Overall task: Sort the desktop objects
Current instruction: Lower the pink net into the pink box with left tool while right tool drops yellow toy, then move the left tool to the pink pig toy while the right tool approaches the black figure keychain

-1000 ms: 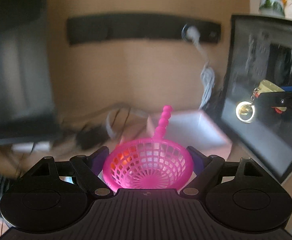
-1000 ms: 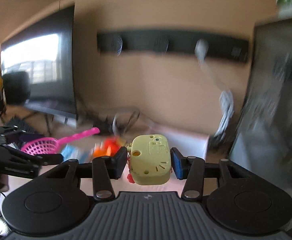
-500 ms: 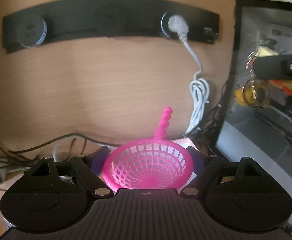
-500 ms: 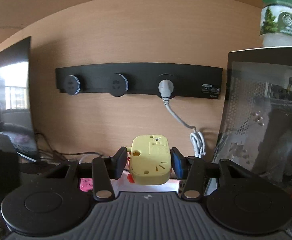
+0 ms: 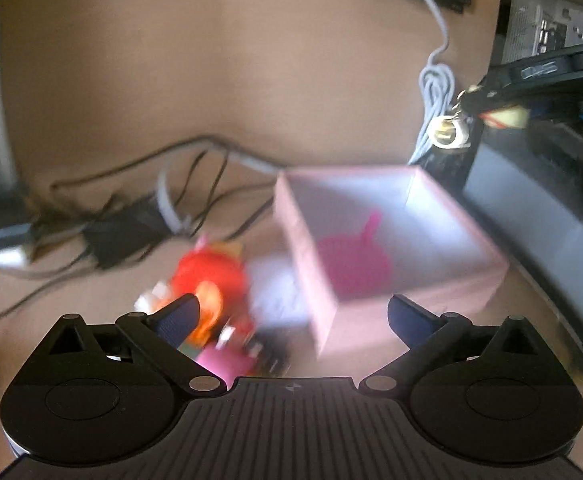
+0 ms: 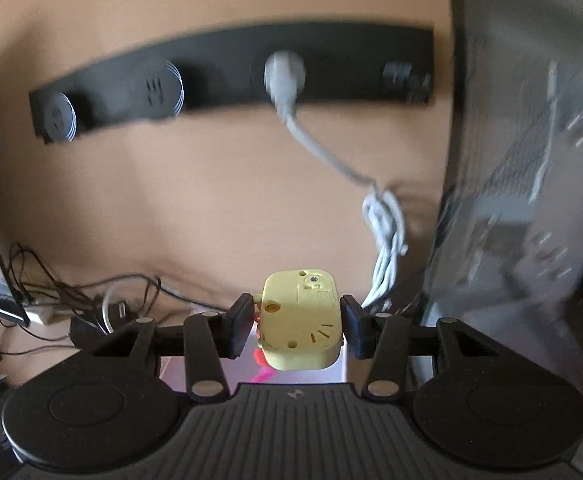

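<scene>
The pink strainer (image 5: pixel 351 264) lies inside the pink box (image 5: pixel 443 292), blurred in the left wrist view. My left gripper (image 5: pixel 291 316) hangs in front of the box's near left corner; its jaws are opening wide with nothing between them. A red and orange toy (image 5: pixel 211 276) and a small pink block (image 5: pixel 223 364) lie left of the box near the left finger. In the right wrist view my right gripper (image 6: pixel 297 326) is shut on a yellow keychain toy (image 6: pixel 299 324), held above the pink box (image 6: pixel 343 372). That gripper and its key ring (image 5: pixel 449 134) show at the upper right of the left wrist view.
A black socket strip (image 6: pixel 227 80) with a grey plug (image 6: pixel 285 76) runs along the wooden wall. A white coiled cable (image 6: pixel 385 236) hangs beside a dark computer case (image 6: pixel 531 200). Tangled black cables (image 5: pixel 131 216) lie left of the box.
The left gripper opened and let go of the pink strainer, which now lies in the box; the gripper dropped lower. The right gripper carried the yellow toy rightwards towards the box.
</scene>
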A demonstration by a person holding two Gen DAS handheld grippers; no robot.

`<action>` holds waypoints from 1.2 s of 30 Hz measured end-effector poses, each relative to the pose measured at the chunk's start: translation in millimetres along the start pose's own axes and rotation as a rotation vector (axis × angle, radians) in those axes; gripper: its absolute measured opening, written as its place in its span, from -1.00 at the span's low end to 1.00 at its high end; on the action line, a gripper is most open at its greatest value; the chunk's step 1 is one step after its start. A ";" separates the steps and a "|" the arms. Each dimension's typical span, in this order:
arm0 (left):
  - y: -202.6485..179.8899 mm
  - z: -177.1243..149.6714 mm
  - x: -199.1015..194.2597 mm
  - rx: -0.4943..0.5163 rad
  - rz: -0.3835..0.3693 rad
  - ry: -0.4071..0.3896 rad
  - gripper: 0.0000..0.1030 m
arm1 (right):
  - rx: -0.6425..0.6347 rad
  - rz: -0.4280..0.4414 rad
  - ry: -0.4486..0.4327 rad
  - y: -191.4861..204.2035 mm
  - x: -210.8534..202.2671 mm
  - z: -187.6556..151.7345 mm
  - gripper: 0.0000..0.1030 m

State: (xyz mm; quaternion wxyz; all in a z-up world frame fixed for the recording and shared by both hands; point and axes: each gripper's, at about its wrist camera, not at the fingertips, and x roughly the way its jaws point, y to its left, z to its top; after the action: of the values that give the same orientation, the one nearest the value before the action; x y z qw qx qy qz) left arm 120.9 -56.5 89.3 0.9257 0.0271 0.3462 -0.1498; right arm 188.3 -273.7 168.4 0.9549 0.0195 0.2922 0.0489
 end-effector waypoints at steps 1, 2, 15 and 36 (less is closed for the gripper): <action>5.8 -6.3 -5.1 -0.004 0.016 0.007 0.99 | 0.004 0.000 0.027 1.1 9.0 -2.8 -0.10; 12.2 -13.3 -10.7 -0.010 0.031 0.010 0.99 | 0.016 -0.012 0.046 2.1 16.9 -7.4 -0.07; 80.9 -81.7 -46.2 -0.217 0.288 0.144 1.00 | -0.337 0.268 0.133 134.2 3.9 -91.3 0.12; 92.2 -129.4 -102.5 -0.300 0.313 0.191 1.00 | -0.328 0.417 0.250 202.0 62.0 -143.0 0.17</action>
State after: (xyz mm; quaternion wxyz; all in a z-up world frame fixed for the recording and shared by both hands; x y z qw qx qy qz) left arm -7.0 77.9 52.8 0.8945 -0.0432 0.4419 0.0520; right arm 142.8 -65.1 28.7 0.8712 -0.0816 0.3855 0.2927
